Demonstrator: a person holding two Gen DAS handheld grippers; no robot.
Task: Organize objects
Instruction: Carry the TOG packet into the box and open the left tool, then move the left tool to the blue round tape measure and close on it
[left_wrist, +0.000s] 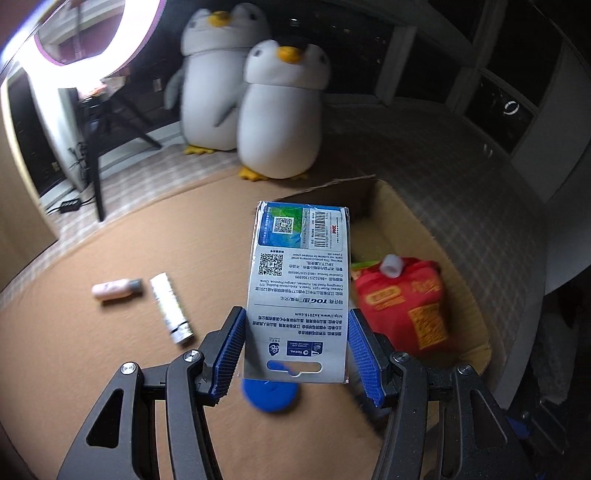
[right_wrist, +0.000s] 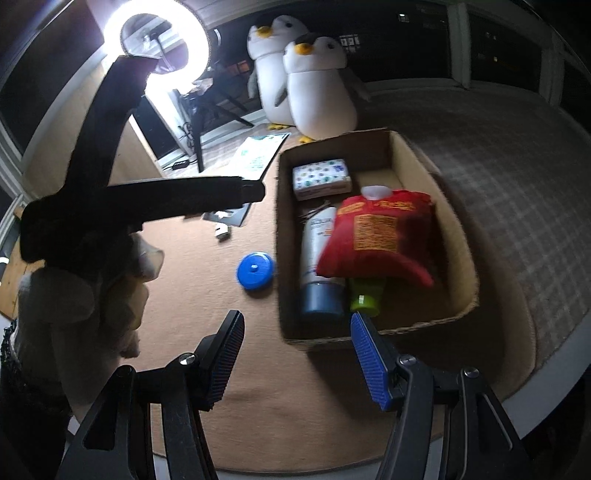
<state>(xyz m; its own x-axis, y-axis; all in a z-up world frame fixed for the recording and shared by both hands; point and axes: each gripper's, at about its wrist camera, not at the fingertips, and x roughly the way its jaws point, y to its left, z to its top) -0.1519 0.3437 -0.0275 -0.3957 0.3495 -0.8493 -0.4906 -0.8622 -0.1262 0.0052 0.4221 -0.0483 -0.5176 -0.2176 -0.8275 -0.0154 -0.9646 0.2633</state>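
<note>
Left gripper (left_wrist: 295, 347) pinching flat retail card pack (left_wrist: 300, 291) by its two side edges, blue ribbed pads (left_wrist: 231, 350) pressed against both sides. Held up off brown mat (left_wrist: 92, 350), printed back facing camera, barcode end farthest away, hang-slot end nearest. Sits just left of cardboard box (left_wrist: 461, 280), not over it as far as can be told.

Right gripper (right_wrist: 297, 352) spread wide, nothing between pads, hovering near front-left corner of box.

Inside box per right wrist view: red pouch (right_wrist: 380, 236) lying on top of white tube with blue cap (right_wrist: 319, 254) and green-capped bottle (right_wrist: 365, 299); patterned small box (right_wrist: 321, 177) at far end.

On mat outside box: blue round lid (right_wrist: 256, 272) just left of box; pink bottle (left_wrist: 116, 288) and silver tube (left_wrist: 170, 308) side by side, well left of it.

Two plush penguins (left_wrist: 255, 107) behind mat. Ring light (right_wrist: 162, 40) at back left.
</note>
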